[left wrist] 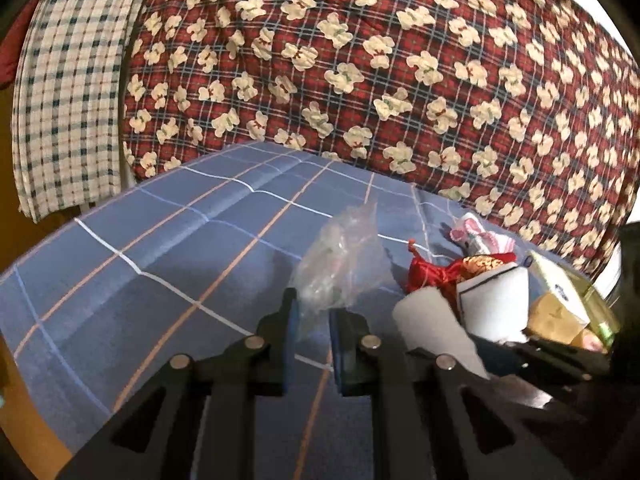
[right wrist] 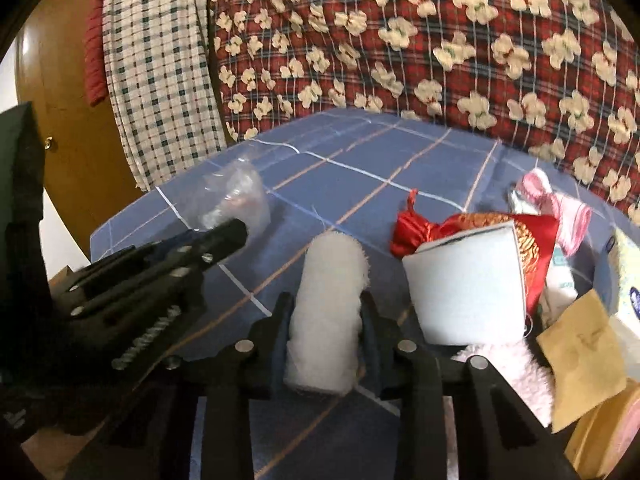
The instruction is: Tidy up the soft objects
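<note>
Between the right gripper's (right wrist: 326, 312) jaws sits a clamped white fluffy roll (right wrist: 326, 312).

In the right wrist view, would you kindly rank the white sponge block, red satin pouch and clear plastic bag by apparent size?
1. white sponge block, though it sits nearest the camera.
2. red satin pouch, partly hidden.
3. clear plastic bag.

left wrist view: low and close over the blue checked cloth (left wrist: 160, 248), facing the floral quilt (left wrist: 400, 60) at 12 o'clock. right wrist view: equally near, same heading. shared: cloth, quilt, clear plastic bag (left wrist: 340, 264), red satin pouch (right wrist: 416, 228).
</note>
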